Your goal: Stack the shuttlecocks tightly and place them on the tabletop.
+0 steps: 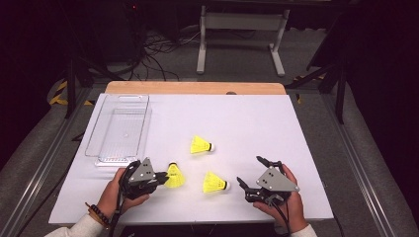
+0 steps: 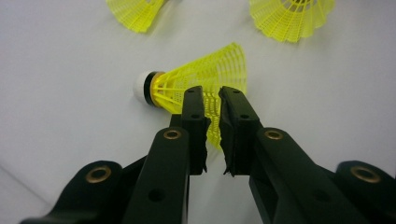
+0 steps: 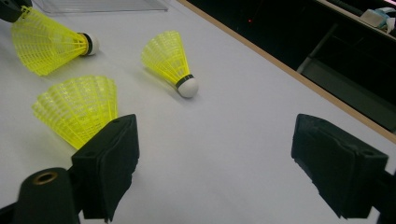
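The left tongs (image 1: 160, 177) sit at the near left of the white worktop (image 1: 247, 118), and their two jaws are pinched on the yellow skirt of a shuttlecock (image 1: 174, 175). In the left gripper view the jaws stand almost together with the thin mesh rim of that held shuttle (image 2: 205, 79) caught between them; its white cork points away to the left in that view, and the shuttle lies close over the worktop, though whether it touches I cannot tell from here. The grip looks light, only the edge of the skirt being taken.

Taking the held shuttle as the mark: a second shuttle (image 1: 215, 182) lies just to its right, on its side with the cork pointing right. A third shuttle (image 1: 201, 145) lies beyond the held one and a little right, cork also to the right. A clear tray (image 1: 118, 129) stands beyond it to the left, by the worktop's left edge (the tray's long side runs away from the person).

The right tongs (image 1: 249, 173) rest well right of the held shuttle, past the second one. Their jaws stand wide apart with nothing between them, seen in the right gripper view with bare worktop in the gap.
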A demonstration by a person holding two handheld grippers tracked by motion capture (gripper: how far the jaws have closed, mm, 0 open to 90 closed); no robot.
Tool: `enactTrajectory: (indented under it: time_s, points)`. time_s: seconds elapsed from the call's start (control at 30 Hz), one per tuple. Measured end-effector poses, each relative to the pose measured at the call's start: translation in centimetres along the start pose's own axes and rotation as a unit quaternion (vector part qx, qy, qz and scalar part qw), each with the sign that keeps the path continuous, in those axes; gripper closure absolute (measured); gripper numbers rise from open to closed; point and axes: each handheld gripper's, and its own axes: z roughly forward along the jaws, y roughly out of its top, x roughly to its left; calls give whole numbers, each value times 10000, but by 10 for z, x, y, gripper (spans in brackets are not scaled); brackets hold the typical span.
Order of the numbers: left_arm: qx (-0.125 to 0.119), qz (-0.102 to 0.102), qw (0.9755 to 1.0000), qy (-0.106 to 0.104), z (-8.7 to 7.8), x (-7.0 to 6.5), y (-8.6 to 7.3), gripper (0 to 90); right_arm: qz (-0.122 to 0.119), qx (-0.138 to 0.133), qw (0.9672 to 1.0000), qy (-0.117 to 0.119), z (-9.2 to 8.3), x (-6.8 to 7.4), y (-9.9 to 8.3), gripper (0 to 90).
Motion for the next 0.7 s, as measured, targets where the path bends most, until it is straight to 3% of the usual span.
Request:
enactTrajectory:
  time_s: [0.5, 0.7]
  points:
    - [-231, -37, 9996, -155, 7, 4, 18, 704, 2, 3, 10000, 6, -1, 0, -1, 157]
    - [-421, 45, 9991, 58, -9, 13, 21, 633, 13, 6, 10000, -1, -1, 0, -1, 157]
